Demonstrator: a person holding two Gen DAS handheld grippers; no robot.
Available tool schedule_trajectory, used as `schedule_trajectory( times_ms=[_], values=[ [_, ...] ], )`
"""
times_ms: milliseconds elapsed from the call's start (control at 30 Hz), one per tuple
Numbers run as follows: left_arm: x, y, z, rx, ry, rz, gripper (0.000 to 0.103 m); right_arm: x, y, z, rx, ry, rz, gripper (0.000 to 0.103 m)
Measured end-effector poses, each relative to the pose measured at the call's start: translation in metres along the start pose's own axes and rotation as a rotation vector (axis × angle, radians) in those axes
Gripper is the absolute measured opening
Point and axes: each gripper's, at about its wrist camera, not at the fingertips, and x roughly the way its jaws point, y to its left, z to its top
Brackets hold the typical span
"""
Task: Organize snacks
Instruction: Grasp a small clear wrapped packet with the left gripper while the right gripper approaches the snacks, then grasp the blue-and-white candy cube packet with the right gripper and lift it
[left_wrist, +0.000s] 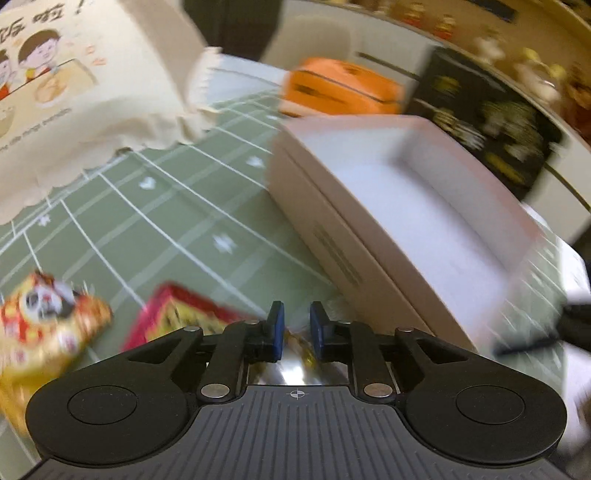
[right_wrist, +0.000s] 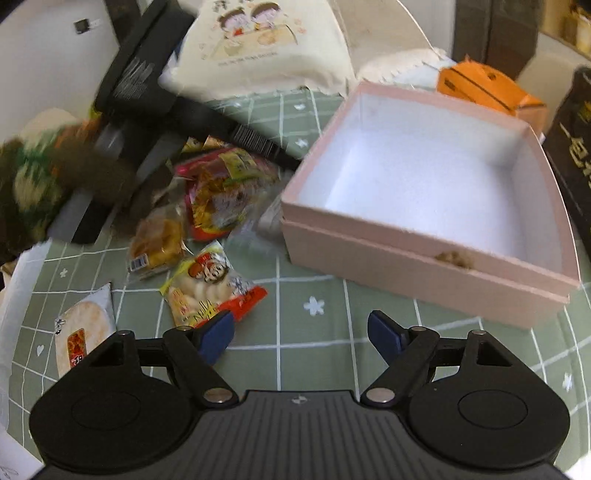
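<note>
1. While the pink box (right_wrist: 424, 236) stands with nothing inside on the green checked worktop (right_wrist: 314, 332), counts as barely begun: white bottom fully bare, no snack put in as far as visible.
2. Just left of the box, loose snacks in a small heap: a red-and-yellow packet (right_wrist: 221, 195), a wrapped pastry (right_wrist: 159, 243), a rice-cracker packet with red end (right_wrist: 210, 288), and a round cracker pack (right_wrist: 85, 328) nearest the left edge. All lying on the worktop, none touching the inside of the box.
3. Right gripper (right_wrist: 301, 334) hovering above the worktop before the box, jaws wide apart, nothing between them; left pad close over the red end of the rice-cracker packet.
4. Left gripper (left_wrist: 297, 328) with jaws nearly together and a narrow gap; something shiny and yellowish seen in that gap, but too blurred to say whether clamped on a wrapper or only above it. Cannot tell.
5. From the left view, same box (left_wrist: 369, 236) to the right of the gripper, a panda-print packet (left_wrist: 48, 317) and a red packet (left_wrist: 177, 314) to the left, both blurred.
6. Further out: cream cartoon bag (right_wrist: 258, 48), orange carton (right_wrist: 484, 88) behind the box, black boxes (right_wrist: 144, 70) at the back left.
7. Left to do, by judgement: nearly everything, each packet to go into the box.
</note>
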Motion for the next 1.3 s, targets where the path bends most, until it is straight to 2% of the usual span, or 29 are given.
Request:
schedule_trajectory(
  times_ms=[133, 200, 300, 333, 400, 467, 533, 600, 633, 700, 733, 767, 867, 1000, 1100, 1233, 1267, 1300],
  values=[
    [-0.029, -0.009, -0.041, -0.030, 0.055, -0.075, 0.018, 0.003, 0.007, 0.004, -0.050, -0.012, 0.044, 0.081],
    [-0.043, -0.007, -0.057, -0.079, 0.077, -0.072, 0.018, 0.012, 0.012, 0.007, -0.046, 0.010, 0.066, 0.081],
    [-0.080, 0.007, -0.069, -0.181, -0.011, -0.026, 0.019, 0.026, 0.024, 0.009, -0.026, 0.034, 0.076, 0.057],
    [-0.094, 0.015, -0.069, -0.210, -0.057, 0.015, 0.020, 0.027, 0.031, 0.009, -0.041, 0.022, 0.050, 0.043],
    [-0.117, 0.034, -0.065, -0.243, -0.149, 0.150, 0.022, 0.029, 0.041, 0.010, -0.064, 0.030, 0.039, 0.040],
    [-0.130, 0.063, -0.061, -0.290, -0.200, 0.348, 0.022, 0.028, 0.045, 0.009, -0.050, 0.039, 0.075, 0.040],
    [-0.129, 0.102, -0.057, -0.346, -0.175, 0.518, 0.023, 0.026, 0.051, 0.006, -0.056, 0.049, 0.085, 0.040],
    [-0.122, 0.135, -0.058, -0.404, -0.129, 0.592, 0.023, 0.023, 0.053, 0.001, -0.048, 0.058, 0.082, 0.040],
    [-0.116, 0.149, -0.060, -0.436, -0.096, 0.606, 0.023, 0.022, 0.053, -0.001, -0.042, 0.058, 0.079, 0.040],
    [-0.106, 0.169, -0.063, -0.460, -0.046, 0.595, 0.025, 0.016, 0.051, -0.006, -0.035, 0.059, 0.068, 0.040],
    [-0.103, 0.169, -0.063, -0.430, -0.062, 0.606, 0.028, 0.014, 0.050, -0.008, -0.034, 0.060, 0.062, 0.040],
    [-0.100, 0.171, -0.061, -0.406, -0.045, 0.619, 0.029, 0.012, 0.049, -0.011, -0.034, 0.060, 0.054, 0.040],
    [-0.097, 0.178, -0.061, -0.408, -0.039, 0.612, 0.031, 0.007, 0.047, -0.018, -0.049, 0.057, 0.026, 0.040],
    [-0.098, 0.173, -0.064, -0.377, -0.020, 0.617, 0.031, 0.006, 0.048, -0.019, -0.063, 0.054, -0.001, 0.041],
    [-0.107, 0.170, -0.072, -0.408, 0.001, 0.620, 0.032, 0.008, 0.050, -0.016, -0.067, 0.056, -0.015, 0.043],
    [-0.118, 0.152, -0.086, -0.412, 0.028, 0.535, 0.042, -0.001, 0.054, -0.003, -0.089, 0.041, -0.005, 0.045],
    [-0.123, 0.142, -0.092, -0.413, 0.028, 0.503, 0.042, -0.008, 0.055, 0.006, -0.089, 0.023, 0.025, 0.047],
    [-0.127, 0.135, -0.099, -0.422, 0.021, 0.477, 0.042, -0.014, 0.056, 0.016, -0.089, 0.003, 0.053, 0.054]
  ],
)
